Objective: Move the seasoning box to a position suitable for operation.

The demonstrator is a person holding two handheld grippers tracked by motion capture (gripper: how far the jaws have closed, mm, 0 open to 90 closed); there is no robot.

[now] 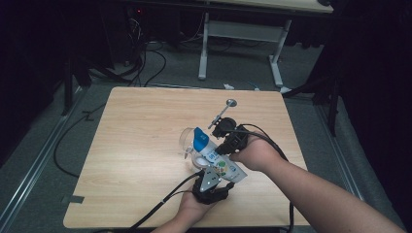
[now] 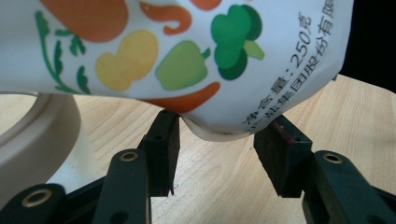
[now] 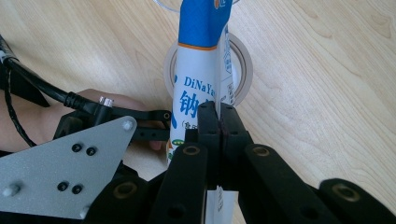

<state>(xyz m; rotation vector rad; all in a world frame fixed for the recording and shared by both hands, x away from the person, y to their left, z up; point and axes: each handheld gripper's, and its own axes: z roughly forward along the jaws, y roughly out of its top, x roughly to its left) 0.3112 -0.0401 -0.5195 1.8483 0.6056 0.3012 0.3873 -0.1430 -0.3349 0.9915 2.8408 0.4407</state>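
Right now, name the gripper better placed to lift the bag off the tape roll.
Right. The right gripper is shut on the bag, while the left gripper has open jaws under its bottom edge.

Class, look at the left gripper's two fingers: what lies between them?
In the left gripper view, the pouch's lower edge hangs between the left gripper's fingers, above bare table; the fingers stand apart.

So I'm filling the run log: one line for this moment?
right gripper: shut on pouch | left gripper: open under pouch bottom | tape roll: on table, beneath pouch
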